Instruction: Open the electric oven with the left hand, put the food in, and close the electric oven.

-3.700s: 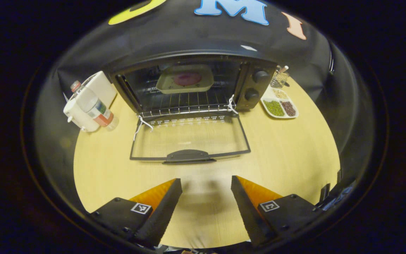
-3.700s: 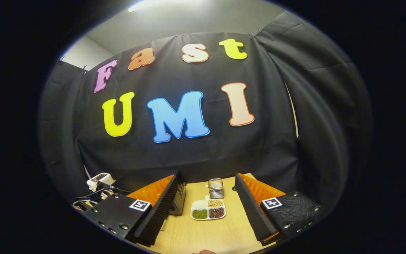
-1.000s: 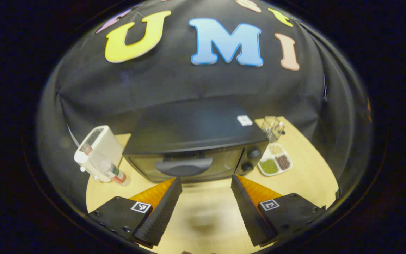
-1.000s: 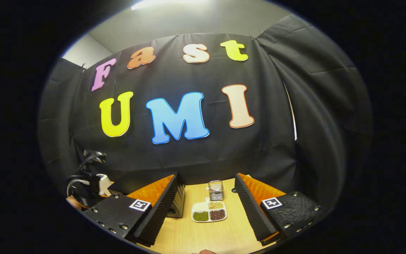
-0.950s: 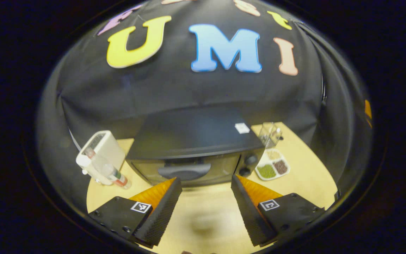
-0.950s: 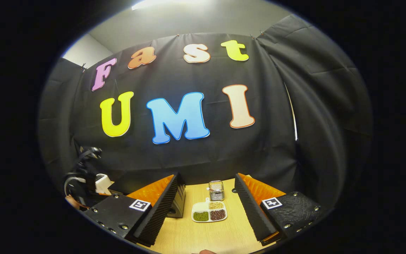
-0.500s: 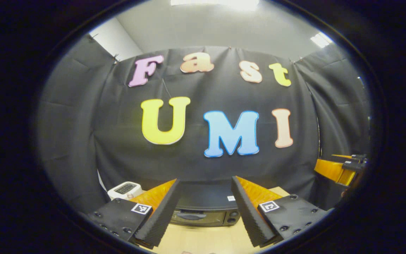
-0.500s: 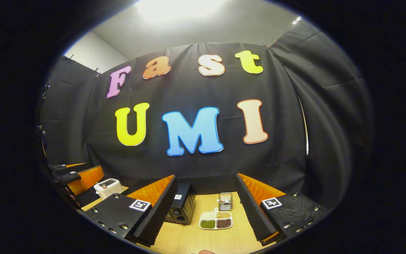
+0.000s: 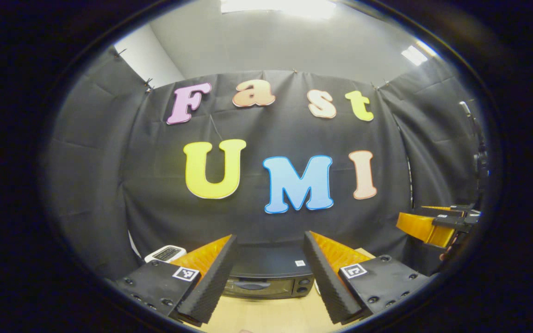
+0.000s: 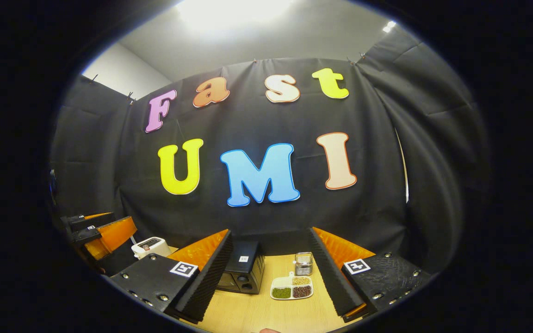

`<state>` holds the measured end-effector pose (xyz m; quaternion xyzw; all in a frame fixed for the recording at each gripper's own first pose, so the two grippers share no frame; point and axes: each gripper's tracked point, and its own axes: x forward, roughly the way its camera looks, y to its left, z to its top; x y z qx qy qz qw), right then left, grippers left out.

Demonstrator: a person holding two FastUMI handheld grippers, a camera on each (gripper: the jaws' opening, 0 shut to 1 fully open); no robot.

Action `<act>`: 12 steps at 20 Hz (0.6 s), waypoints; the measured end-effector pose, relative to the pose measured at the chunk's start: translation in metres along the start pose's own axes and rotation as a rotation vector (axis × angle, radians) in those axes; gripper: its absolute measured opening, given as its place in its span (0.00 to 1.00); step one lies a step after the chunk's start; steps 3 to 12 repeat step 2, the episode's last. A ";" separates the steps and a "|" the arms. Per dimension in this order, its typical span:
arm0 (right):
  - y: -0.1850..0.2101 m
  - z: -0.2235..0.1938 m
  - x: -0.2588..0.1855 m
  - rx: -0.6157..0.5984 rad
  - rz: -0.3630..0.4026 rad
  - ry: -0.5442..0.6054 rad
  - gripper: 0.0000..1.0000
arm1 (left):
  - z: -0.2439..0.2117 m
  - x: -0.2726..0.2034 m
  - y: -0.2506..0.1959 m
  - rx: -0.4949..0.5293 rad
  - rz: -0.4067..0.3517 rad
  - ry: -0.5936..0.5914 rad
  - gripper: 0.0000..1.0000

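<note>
The black electric oven (image 9: pixel 271 273) stands on the wooden table with its door shut; the door handle (image 9: pixel 246 285) faces me, and the food inside is hidden. My left gripper (image 9: pixel 269 237) is open and empty, held well back from the oven and pointing at it. In the right gripper view the oven (image 10: pixel 243 272) sits left of centre, seen from its knob side. My right gripper (image 10: pixel 270 231) is also open and empty, back from the table. Each gripper appears at the edge of the other's view: right gripper (image 9: pixel 424 218), left gripper (image 10: pixel 101 225).
A white divided dish of beans (image 10: pixel 292 292) and a small metal holder (image 10: pixel 303 263) sit right of the oven. A white appliance (image 10: pixel 151 246) stands to its left, white appliance (image 9: pixel 164 253). Bare wooden table (image 10: pixel 257 314) lies in front of the oven.
The oven door, open 3.7 s ago with the tray inside, is now shut. Both grippers have pulled back and tilted upward, so the oven looks smaller and farther away.
</note>
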<state>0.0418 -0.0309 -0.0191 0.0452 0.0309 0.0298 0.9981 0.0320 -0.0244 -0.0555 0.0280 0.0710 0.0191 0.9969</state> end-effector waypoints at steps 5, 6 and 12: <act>0.011 0.004 -0.005 0.001 0.001 -0.008 0.99 | 0.004 -0.005 0.010 0.001 -0.003 -0.007 0.99; 0.011 0.004 -0.005 0.001 0.001 -0.008 0.99 | 0.004 -0.005 0.010 0.001 -0.003 -0.007 0.99; 0.011 0.004 -0.005 0.001 0.001 -0.008 0.99 | 0.004 -0.005 0.010 0.001 -0.003 -0.007 0.99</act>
